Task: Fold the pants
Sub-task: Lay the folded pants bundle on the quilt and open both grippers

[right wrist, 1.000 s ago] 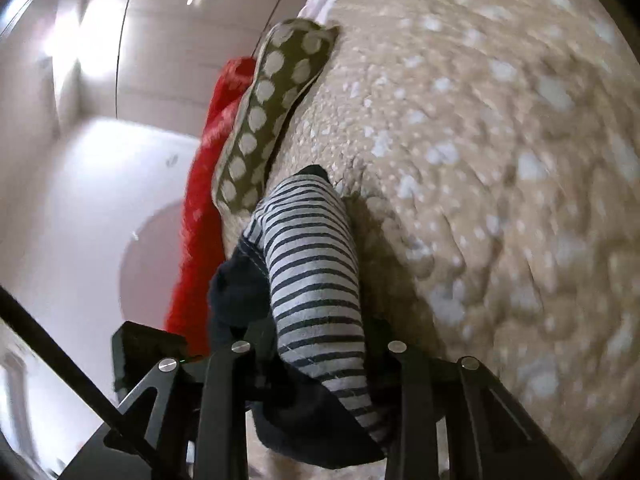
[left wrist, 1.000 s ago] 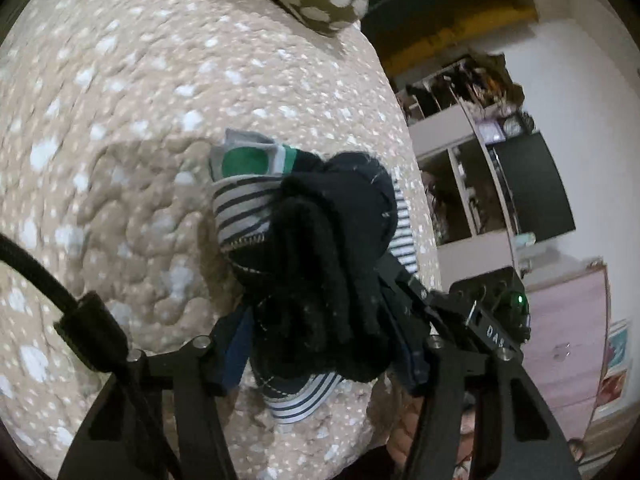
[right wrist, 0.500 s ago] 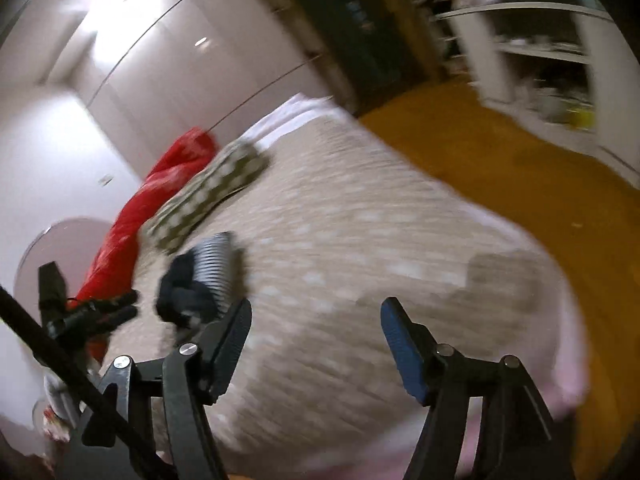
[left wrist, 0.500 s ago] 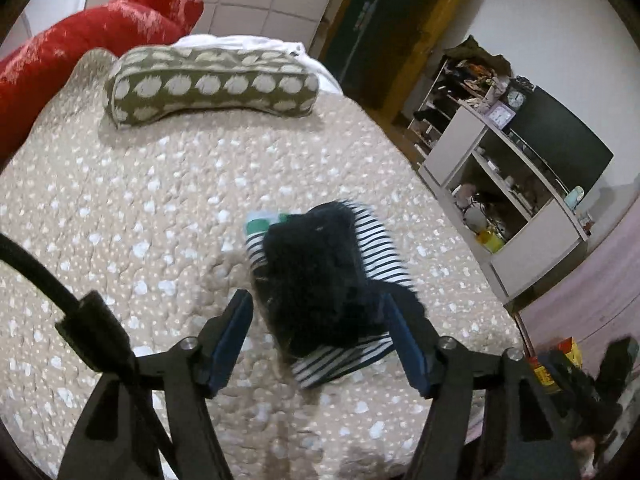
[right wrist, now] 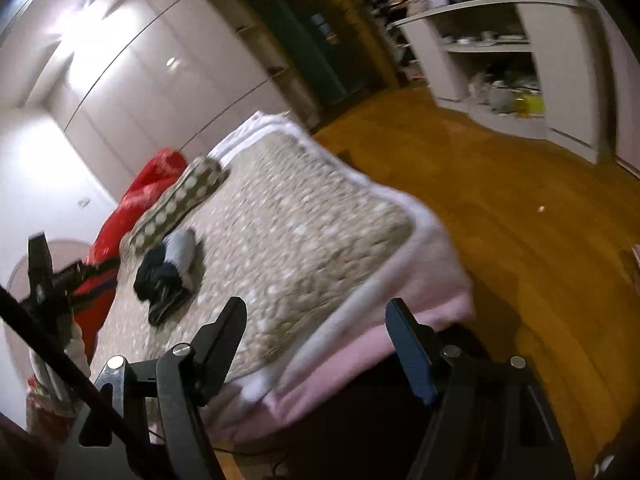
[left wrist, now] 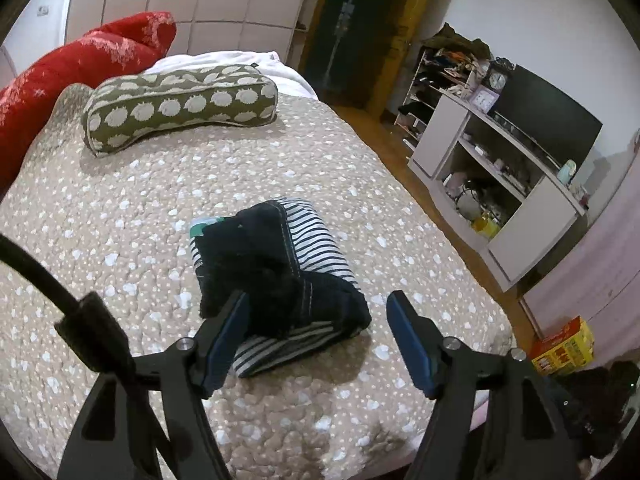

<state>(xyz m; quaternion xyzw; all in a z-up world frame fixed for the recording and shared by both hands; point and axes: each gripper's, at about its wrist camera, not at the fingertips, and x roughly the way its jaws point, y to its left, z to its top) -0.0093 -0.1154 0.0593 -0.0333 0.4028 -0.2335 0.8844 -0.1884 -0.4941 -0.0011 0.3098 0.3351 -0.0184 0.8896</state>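
Note:
The pants (left wrist: 276, 276) lie folded in a compact bundle on the beige dotted bedspread (left wrist: 120, 208), dark navy fabric over black-and-white stripes. My left gripper (left wrist: 318, 328) is open and empty, just above and in front of the bundle's near edge. In the right wrist view the bundle (right wrist: 168, 276) is small and far off to the left on the bed. My right gripper (right wrist: 316, 340) is open and empty, drawn back past the bed's foot corner. The left gripper also shows in the right wrist view at the left edge (right wrist: 44, 284).
An olive spotted pillow (left wrist: 180, 108) and a red blanket (left wrist: 72, 68) lie at the head of the bed. A white shelf unit with a TV (left wrist: 508, 168) stands right of a wooden floor (right wrist: 520, 208). A yellow box (left wrist: 560, 348) sits on the floor.
Both grippers let go of the bundle, opened and pulled back. The right gripper withdrew far beyond the bed's corner. The pants stay folded on the bed.

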